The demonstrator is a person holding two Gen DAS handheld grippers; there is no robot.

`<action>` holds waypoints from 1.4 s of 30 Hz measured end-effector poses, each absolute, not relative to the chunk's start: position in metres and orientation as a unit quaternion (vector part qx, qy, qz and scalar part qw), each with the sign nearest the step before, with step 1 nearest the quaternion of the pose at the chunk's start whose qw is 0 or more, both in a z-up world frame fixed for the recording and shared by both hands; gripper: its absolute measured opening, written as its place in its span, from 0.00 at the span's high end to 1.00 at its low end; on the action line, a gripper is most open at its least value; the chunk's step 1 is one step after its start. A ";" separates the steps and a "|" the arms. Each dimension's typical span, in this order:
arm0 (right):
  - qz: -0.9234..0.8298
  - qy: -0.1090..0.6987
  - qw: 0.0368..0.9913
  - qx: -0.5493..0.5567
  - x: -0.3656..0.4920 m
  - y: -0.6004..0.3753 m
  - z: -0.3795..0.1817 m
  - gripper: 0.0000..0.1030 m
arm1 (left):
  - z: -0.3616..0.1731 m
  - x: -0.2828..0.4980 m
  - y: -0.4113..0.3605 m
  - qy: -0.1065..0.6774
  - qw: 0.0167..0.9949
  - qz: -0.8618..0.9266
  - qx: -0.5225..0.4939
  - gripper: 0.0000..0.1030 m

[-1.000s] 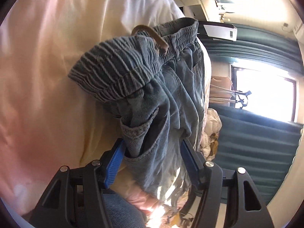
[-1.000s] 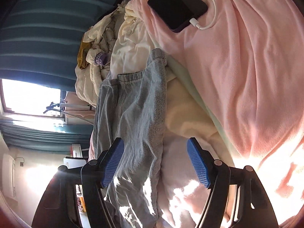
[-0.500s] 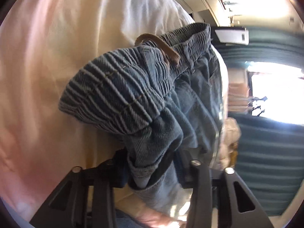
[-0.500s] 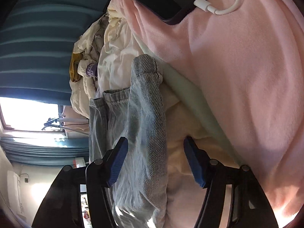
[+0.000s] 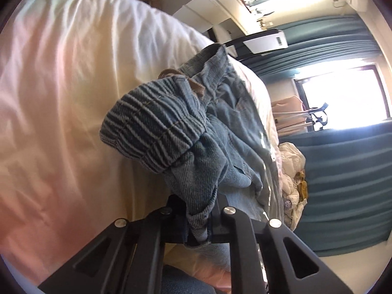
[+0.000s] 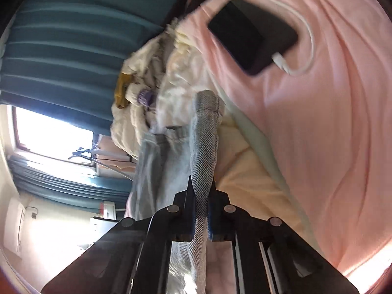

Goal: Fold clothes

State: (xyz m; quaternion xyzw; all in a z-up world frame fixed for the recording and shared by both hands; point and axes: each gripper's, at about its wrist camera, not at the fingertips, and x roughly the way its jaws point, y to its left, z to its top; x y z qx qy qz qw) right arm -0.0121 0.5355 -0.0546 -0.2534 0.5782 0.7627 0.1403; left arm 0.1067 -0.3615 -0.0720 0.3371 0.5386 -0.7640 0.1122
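Note:
A pair of blue denim jeans (image 5: 196,147) lies on a bed. In the left wrist view the ribbed elastic waistband (image 5: 152,132) bunches up in front of me. My left gripper (image 5: 197,216) is shut on a fold of the jeans just below the waistband. In the right wrist view a jeans leg (image 6: 204,147) runs away from me to its hem (image 6: 208,100). My right gripper (image 6: 201,196) is shut on that leg, the fabric pinched between its fingers.
A cream sheet (image 5: 73,98) and a pink blanket (image 6: 318,134) cover the bed. A black phone (image 6: 250,34) with a white cable (image 6: 301,63) lies on the blanket. A heap of cream clothes (image 6: 147,93) sits beyond the jeans. Teal curtains (image 6: 73,36) and a bright window (image 5: 343,93) stand behind.
Both grippers were open around the jeans a second ago. Both have closed on the denim. The waistband bunch has lifted and shifted right in the left wrist view.

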 end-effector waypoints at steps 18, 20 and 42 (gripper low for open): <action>0.831 0.463 0.153 -0.268 -0.210 0.485 0.078 0.95 | 0.011 -0.107 -0.399 0.447 0.148 -0.797 0.379 0.90; 0.838 0.441 0.164 -0.277 -0.250 0.473 0.079 0.95 | 0.004 -0.142 -0.402 0.436 0.156 -0.800 0.383 0.90; 0.874 0.324 0.063 -0.357 -0.386 0.458 -0.047 0.79 | -0.068 -0.295 -0.404 0.329 0.161 -0.824 0.432 0.85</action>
